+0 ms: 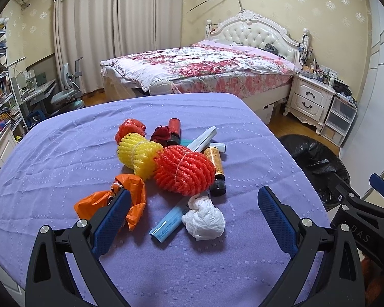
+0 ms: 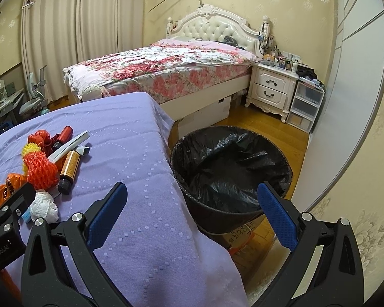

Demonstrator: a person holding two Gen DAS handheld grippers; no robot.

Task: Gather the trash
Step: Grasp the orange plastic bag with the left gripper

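Note:
A pile of trash lies on the purple-covered table (image 1: 64, 153): an orange foam net (image 1: 184, 170), a yellow foam net (image 1: 138, 154), an orange wrapper (image 1: 137, 204), a white crumpled tissue (image 1: 204, 217), a blue box (image 1: 166, 221), an amber bottle (image 1: 215, 163) and a red bottle (image 1: 174, 128). My left gripper (image 1: 192, 204) is open and empty just in front of the pile. My right gripper (image 2: 192, 199) is open and empty at the table's right edge, beside the black-lined trash bin (image 2: 230, 168). The pile also shows in the right wrist view (image 2: 42, 168).
A bed with a floral cover (image 1: 199, 64) stands behind the table. A white nightstand (image 2: 271, 87) and plastic drawers (image 2: 304, 107) are at the right wall. A desk and chair (image 1: 64, 94) are at the left. The bin sits on a cardboard box (image 2: 240, 238).

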